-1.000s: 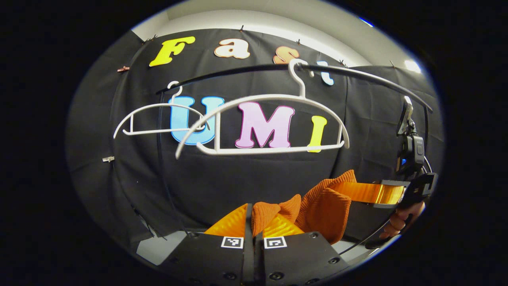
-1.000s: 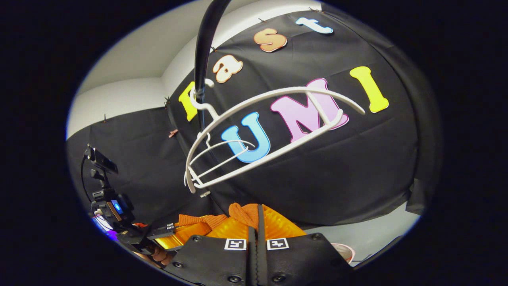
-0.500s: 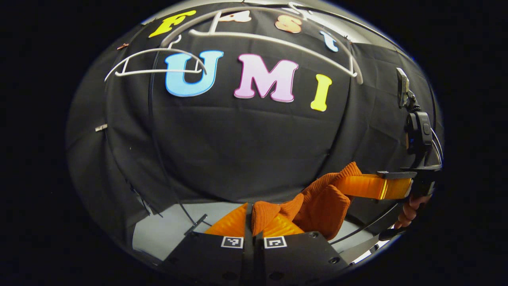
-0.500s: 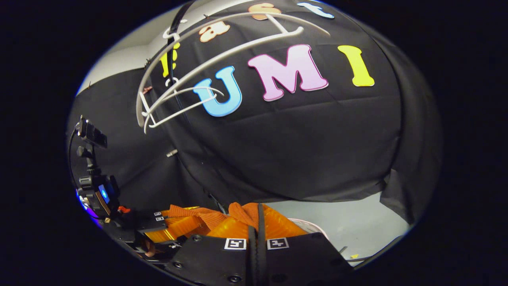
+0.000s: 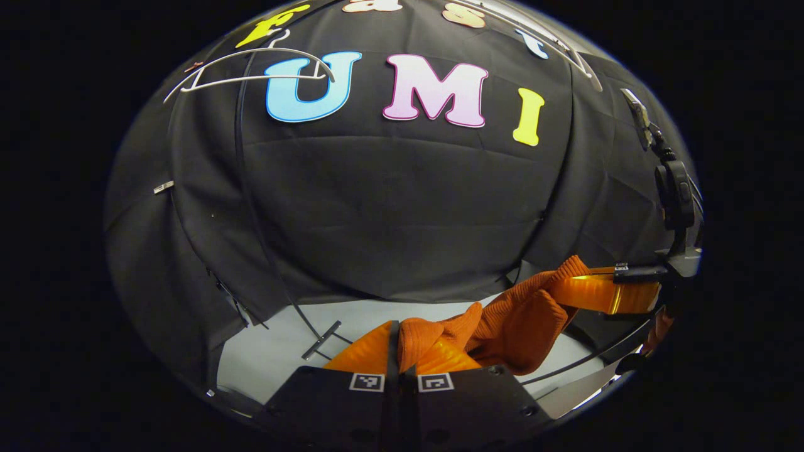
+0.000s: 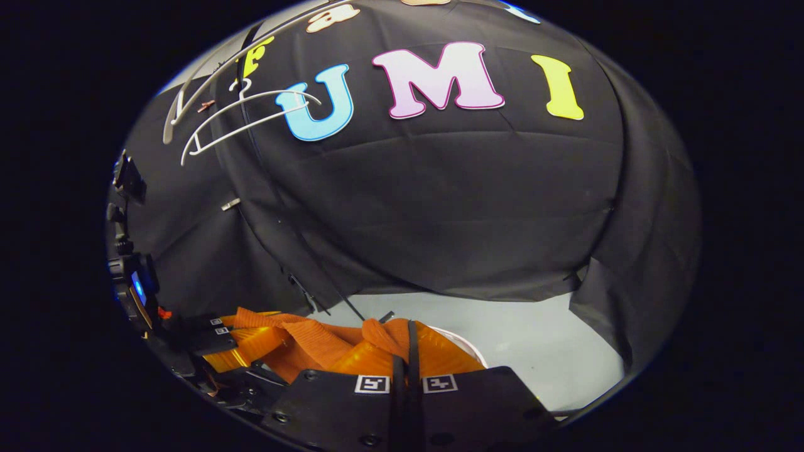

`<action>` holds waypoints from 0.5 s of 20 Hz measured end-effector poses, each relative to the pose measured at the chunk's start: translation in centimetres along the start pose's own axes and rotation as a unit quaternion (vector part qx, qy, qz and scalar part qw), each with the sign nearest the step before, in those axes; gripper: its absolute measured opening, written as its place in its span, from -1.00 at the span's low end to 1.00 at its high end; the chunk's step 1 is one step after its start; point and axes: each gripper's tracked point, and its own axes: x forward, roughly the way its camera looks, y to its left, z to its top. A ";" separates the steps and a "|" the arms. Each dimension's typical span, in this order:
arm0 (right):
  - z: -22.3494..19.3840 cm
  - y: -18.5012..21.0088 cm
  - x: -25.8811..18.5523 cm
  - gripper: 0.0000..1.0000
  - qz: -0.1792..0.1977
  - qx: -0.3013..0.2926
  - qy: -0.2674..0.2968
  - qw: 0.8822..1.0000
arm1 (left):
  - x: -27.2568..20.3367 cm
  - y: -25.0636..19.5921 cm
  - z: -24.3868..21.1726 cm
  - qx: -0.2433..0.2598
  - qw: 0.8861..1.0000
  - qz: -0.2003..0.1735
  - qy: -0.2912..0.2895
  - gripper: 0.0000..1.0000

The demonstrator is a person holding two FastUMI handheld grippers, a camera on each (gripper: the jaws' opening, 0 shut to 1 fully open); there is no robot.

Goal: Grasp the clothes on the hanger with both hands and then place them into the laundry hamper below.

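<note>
Grippers level, pinching garment

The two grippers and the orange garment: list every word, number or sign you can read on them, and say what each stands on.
Left gripper: no words; two square coded markers on its body, patterns, not text.
Right gripper: the same, two square coded markers.
Orange garment: no print or tag seen.
Blue-lit screen above the left gripper: too small to read.
</note>
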 end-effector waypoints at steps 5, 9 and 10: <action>-2.4 -1.7 0.1 0.37 -0.043 -0.020 0.021 0.999 | 0.4 0.4 0.8 0.014 1.000 0.015 -0.011 0.49; -2.8 -2.1 -0.6 0.85 -0.066 -0.003 0.012 0.998 | 0.0 0.5 1.9 0.009 0.999 0.020 -0.031 0.96; -2.8 -1.9 -1.0 0.87 -0.066 0.000 0.011 0.998 | -0.7 0.6 1.7 0.007 0.999 0.020 -0.035 0.96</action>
